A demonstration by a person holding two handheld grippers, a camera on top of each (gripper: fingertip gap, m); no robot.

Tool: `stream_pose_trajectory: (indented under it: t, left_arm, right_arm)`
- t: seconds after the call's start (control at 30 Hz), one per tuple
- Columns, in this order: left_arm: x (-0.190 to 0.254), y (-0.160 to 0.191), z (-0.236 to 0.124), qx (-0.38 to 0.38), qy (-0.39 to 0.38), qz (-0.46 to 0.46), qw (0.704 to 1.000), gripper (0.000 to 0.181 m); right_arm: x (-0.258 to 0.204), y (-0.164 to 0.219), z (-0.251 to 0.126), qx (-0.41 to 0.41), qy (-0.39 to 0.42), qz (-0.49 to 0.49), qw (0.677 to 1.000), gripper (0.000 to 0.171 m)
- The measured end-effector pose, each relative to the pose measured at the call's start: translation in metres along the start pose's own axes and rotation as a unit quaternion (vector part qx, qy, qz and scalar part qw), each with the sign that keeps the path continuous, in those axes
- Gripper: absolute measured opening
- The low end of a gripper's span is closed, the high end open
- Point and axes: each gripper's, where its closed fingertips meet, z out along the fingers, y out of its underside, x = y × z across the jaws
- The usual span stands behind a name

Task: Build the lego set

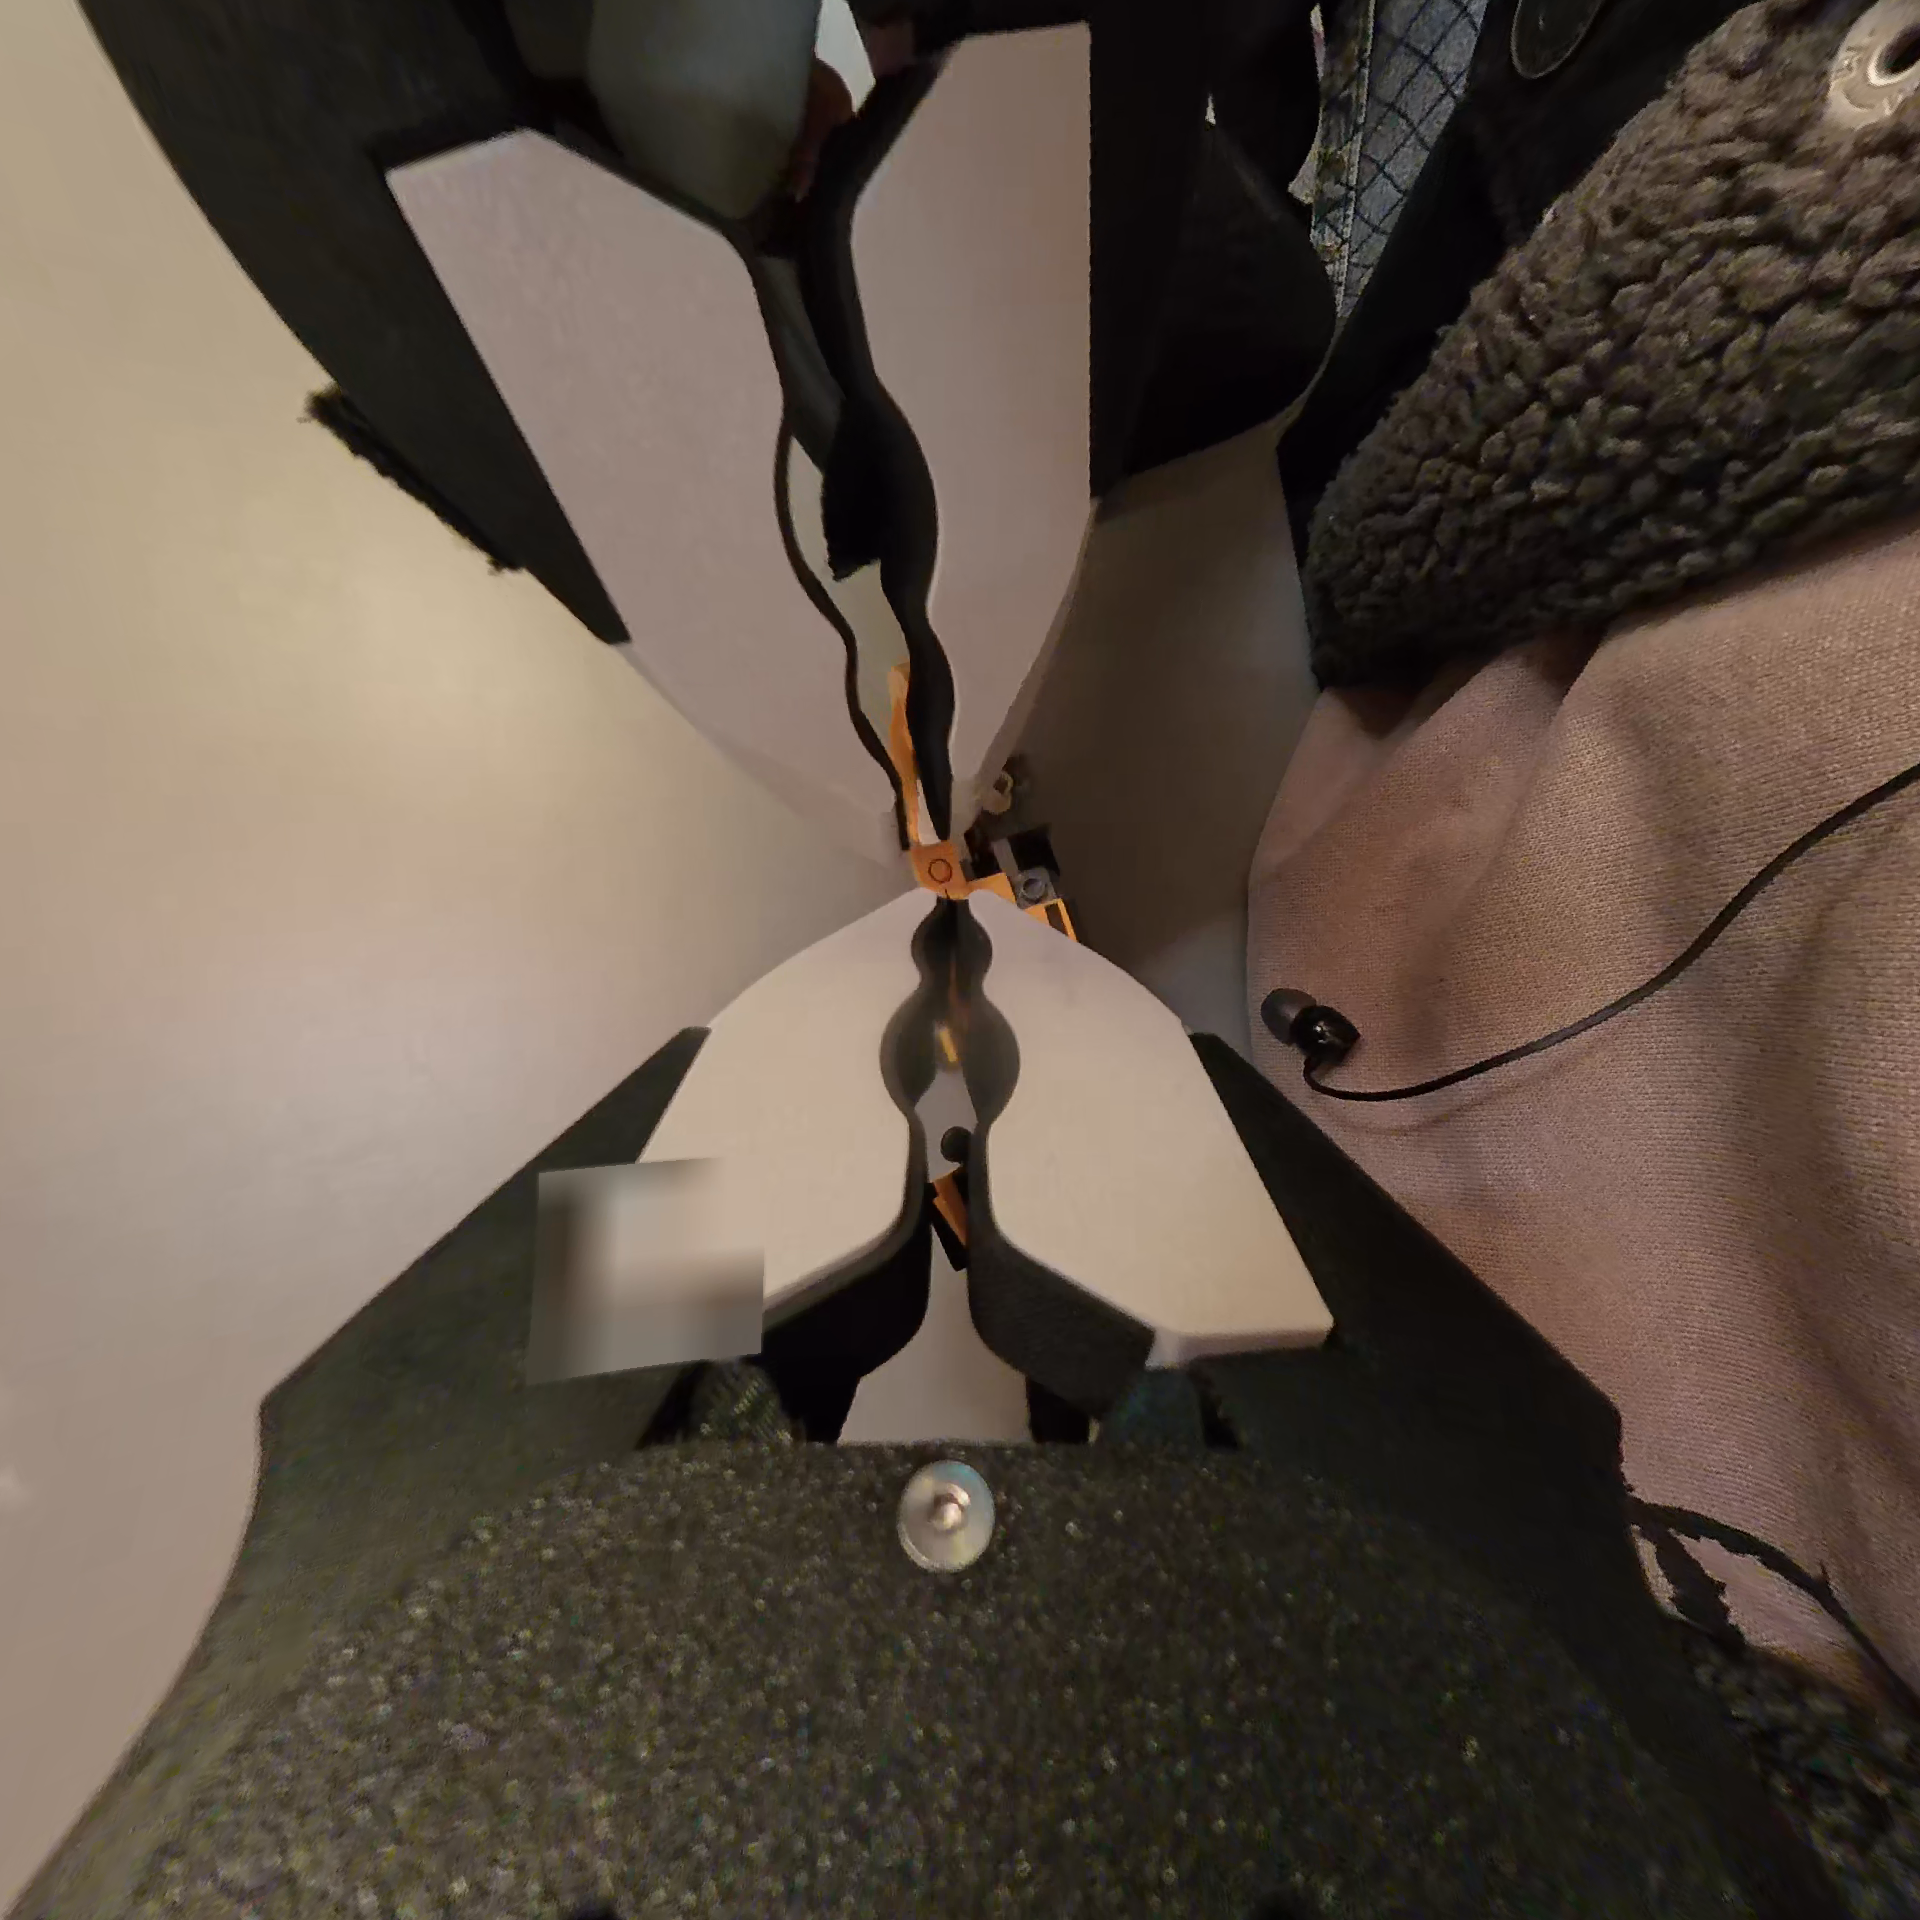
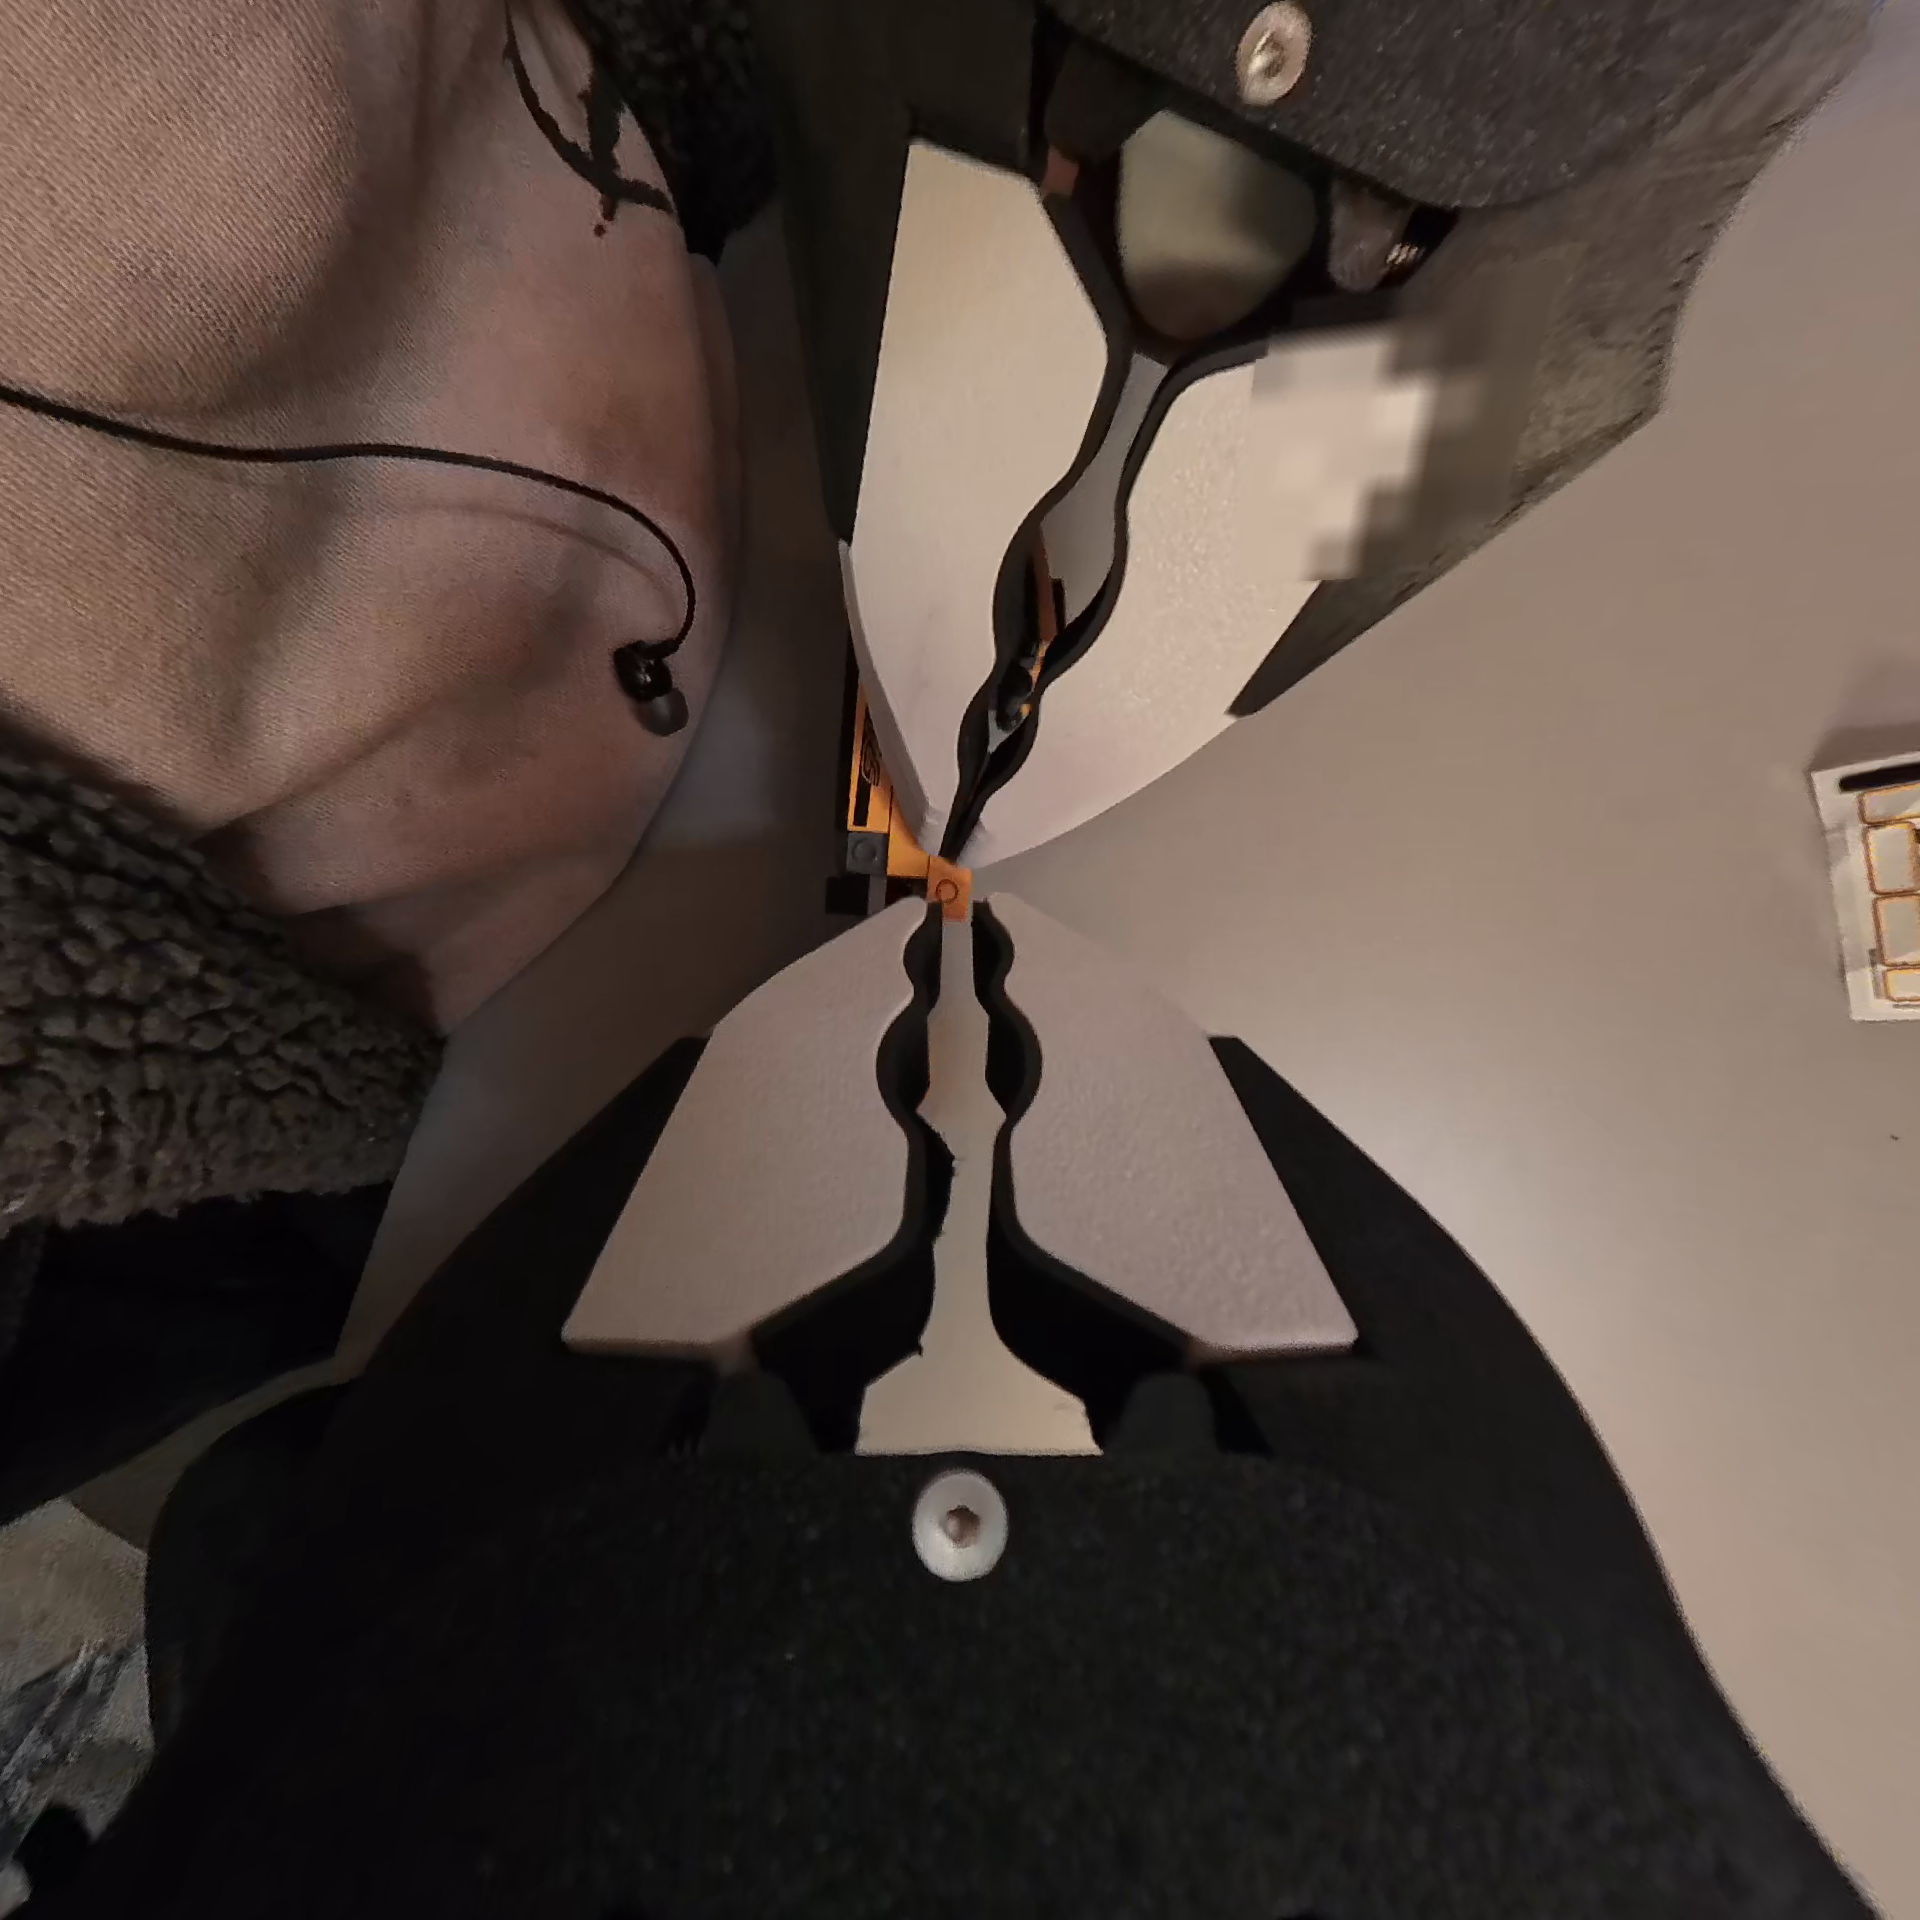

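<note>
My two grippers meet tip to tip over the pale table. A small orange Lego piece (image 1: 940, 868) with one round stud sits right at the junction; it also shows in the right wrist view (image 2: 948, 890). My left gripper (image 1: 948, 920) is shut on an orange, black and grey Lego assembly (image 1: 1023, 878), which sticks out to the side of its tips (image 2: 868, 774). My right gripper (image 2: 951, 920) is shut on the orange piece, and a thin orange strip shows between its fingers (image 1: 902, 727). Most of the assembly is hidden by the fingers.
A person's torso in a beige top (image 1: 1558, 935) is close by, with a dark fleece sleeve (image 1: 1610, 364) and a black earphone on a wire (image 1: 1314, 1029). A white sheet with orange-outlined shapes (image 2: 1875, 904) lies at the table's right edge. Only a small space, under 4 cm, lies between the two pairs of fingers.
</note>
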Motion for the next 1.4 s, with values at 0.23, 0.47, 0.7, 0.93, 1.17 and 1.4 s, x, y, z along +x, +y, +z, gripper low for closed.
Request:
stream_pose_trajectory:
  t: [0.23, 0.47, 0.7, 0.93, 1.17, 1.4]
  left_arm:
    - [-0.003, -0.002, -0.015, 0.021, -0.007, -0.016, 1.000, 0.007]
    - [0.008, 0.013, -0.018, 0.016, 0.019, -0.051, 0.998, 0.031]
    - [0.011, 0.011, -0.017, 0.021, 0.024, -0.046, 0.998, 0.032]
    - [0.011, 0.008, -0.016, 0.031, 0.038, -0.054, 0.997, 0.033]
    - [0.011, 0.007, -0.015, 0.035, 0.039, -0.056, 0.997, 0.033]
    - [0.010, 0.007, -0.016, 0.040, 0.040, -0.055, 0.997, 0.033]
  right_arm:
    - [-0.001, -0.005, 0.002, 0.021, 0.008, 0.023, 0.999, 0.003]
    - [-0.006, -0.004, 0.002, 0.016, 0.004, 0.020, 1.000, 0.006]
    - [-0.008, -0.003, 0.002, 0.014, 0.000, 0.021, 1.000, 0.005]
    - [-0.011, 0.000, 0.005, 0.004, 0.011, 0.009, 1.000, 0.007]
    - [-0.011, -0.001, 0.007, 0.001, 0.021, 0.007, 1.000, 0.006]
    - [-0.011, -0.004, 0.008, 0.012, 0.018, 0.016, 1.000, 0.005]
